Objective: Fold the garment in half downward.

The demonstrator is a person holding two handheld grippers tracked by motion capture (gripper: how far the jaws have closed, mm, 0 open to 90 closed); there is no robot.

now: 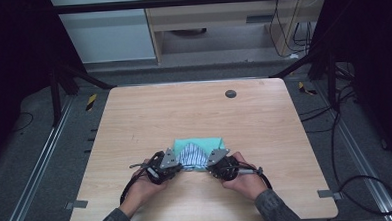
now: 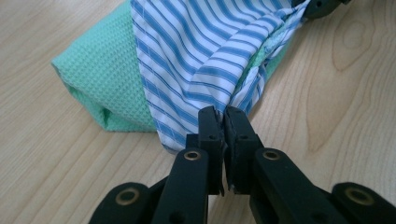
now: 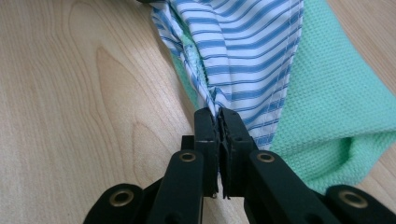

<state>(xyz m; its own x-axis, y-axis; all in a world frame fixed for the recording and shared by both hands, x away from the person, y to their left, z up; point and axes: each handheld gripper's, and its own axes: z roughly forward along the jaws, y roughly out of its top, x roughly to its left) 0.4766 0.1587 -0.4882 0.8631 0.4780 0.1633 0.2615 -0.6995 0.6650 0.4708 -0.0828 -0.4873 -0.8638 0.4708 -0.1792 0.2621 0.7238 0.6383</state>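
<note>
Striped woven cloth (image 2: 196, 51), waffle-textured green cloth (image 2: 100, 74)

You had the table (image 1: 134, 123) before you with the folded cloth (image 1: 185, 143) lying on it, a little toward your edge from its middle. On top of that cloth lay the striped cloth (image 1: 192, 154), covering its near middle part and hanging over its 6 o'clock edge. Your left gripper (image 1: 175, 164) sat at the striped cloth's 8 o'clock corner, and your right gripper (image 1: 212, 161) at its 4 o'clock corner, each pinching a bunched corner of it just above the tabletop. From the cloths, the round cap (image 1: 230, 93) lay well apart at 1 o'clock, near the table's far edge.
</note>
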